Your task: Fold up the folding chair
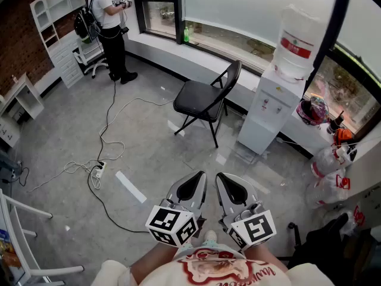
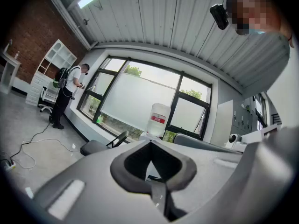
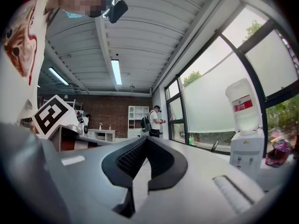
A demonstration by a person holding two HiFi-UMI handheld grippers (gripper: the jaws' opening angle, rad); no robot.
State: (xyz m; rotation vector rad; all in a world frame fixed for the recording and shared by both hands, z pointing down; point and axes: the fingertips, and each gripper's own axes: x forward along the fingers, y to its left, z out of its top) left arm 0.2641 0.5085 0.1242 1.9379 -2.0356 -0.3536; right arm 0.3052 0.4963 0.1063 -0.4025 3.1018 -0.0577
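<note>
The folding chair (image 1: 201,98) stands open on the floor at frame centre. I judge it stiff, metal-framed and fairly heavy. Take hold at the backrest (image 1: 233,75) top and the seat's front edge. My left gripper (image 1: 194,185) and right gripper (image 1: 228,187) sit at lower centre, well apart from it, with jaws pressed together and empty.

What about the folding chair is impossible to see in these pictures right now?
Chair hinges and any lock: head view, too small to tell.
Chair legs: left gripper view, hidden behind the left tongs; only the seat and back show.
Most of the chair: right gripper view, hidden behind the right tongs; only the tip of the back shows.
</note>
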